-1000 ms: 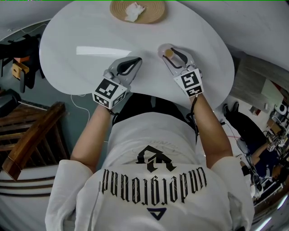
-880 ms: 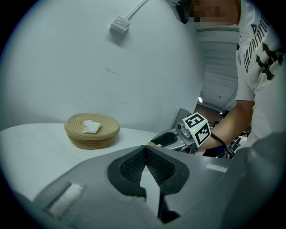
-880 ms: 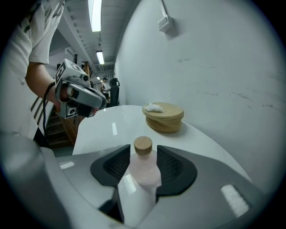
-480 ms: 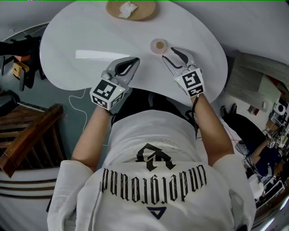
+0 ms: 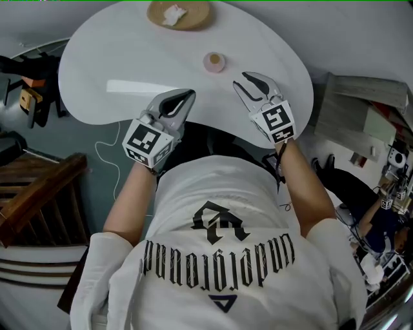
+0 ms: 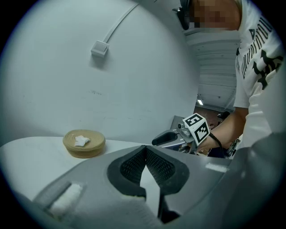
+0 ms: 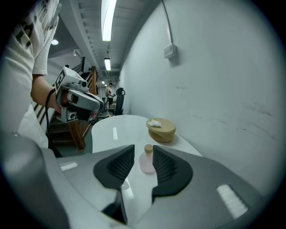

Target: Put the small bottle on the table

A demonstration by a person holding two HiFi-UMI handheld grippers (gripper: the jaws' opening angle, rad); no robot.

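Pink small bottle (image 5: 214, 62) now free on table (image 5: 116, 58), upper centre; right gripper (image 5: 248, 80) backed off, jaws apart, just narrowing, empty; left gripper (image 5: 188, 95) closed, empty.

Bottle (image 5: 214, 62) on table (image 5: 116, 58); basket (image 5: 179, 13) behind.

the table (image 5: 97, 64) lies open left of the small bottle (image 5: 214, 62) and basket (image 5: 197, 13).
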